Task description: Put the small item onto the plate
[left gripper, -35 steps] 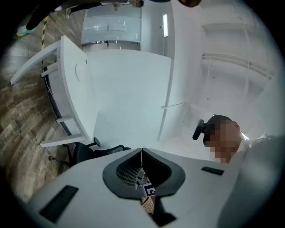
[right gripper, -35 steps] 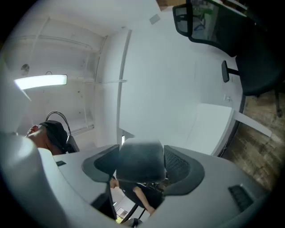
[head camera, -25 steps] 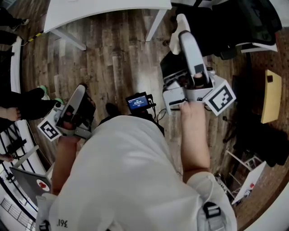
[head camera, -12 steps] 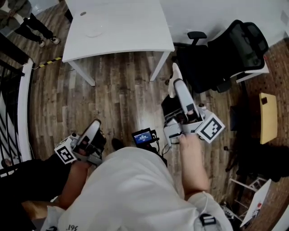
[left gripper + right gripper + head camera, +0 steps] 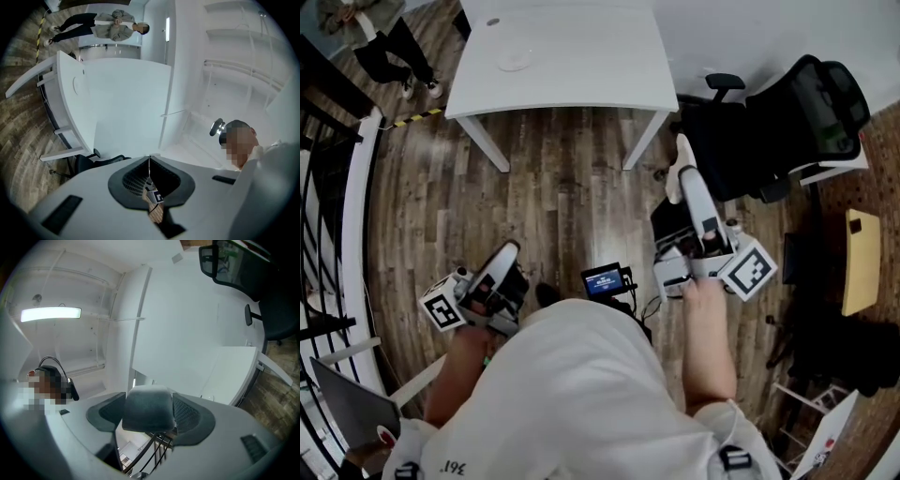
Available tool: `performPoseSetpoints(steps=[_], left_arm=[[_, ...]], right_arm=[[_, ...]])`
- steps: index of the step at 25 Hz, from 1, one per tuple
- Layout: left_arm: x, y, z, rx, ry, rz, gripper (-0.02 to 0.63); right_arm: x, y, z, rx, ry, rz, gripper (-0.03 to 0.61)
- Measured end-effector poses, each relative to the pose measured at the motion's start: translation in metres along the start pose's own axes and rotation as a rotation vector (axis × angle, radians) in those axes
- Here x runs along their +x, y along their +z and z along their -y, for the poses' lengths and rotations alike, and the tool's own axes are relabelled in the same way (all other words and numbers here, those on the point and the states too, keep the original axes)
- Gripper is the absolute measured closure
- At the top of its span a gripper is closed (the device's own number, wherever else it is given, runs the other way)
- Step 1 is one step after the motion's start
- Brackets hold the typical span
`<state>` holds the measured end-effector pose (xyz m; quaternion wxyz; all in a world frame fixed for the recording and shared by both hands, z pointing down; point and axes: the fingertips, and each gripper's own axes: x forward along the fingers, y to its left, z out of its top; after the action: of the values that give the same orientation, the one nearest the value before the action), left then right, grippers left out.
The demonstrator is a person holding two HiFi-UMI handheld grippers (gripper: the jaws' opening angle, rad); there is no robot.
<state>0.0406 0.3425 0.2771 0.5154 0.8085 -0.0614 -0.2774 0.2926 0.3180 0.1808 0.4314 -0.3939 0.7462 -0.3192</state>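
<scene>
Grey item [image 5: 147, 408] sits pinched in our right gripper [image 5: 682, 167]; left gripper [image 5: 149, 161] is pressed together, empty. We judge the carry underway: next, reach the plate [image 5: 514, 60] toward the table's [image 5: 581, 75] left edge.

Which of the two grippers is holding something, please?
The right gripper: its jaws clamp a grey block, while the left gripper has jaws shut together, empty.
</scene>
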Motion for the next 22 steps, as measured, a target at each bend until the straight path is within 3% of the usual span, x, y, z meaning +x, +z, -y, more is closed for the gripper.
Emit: performPoseSetpoints(steps=[22], left_arm=[[-0.002,-0.005,-0.004,0.051,0.028,0.034,0.607]], right_arm=[[0.008,-0.004,0.014,0.033,0.011,-0.063,0.262]])
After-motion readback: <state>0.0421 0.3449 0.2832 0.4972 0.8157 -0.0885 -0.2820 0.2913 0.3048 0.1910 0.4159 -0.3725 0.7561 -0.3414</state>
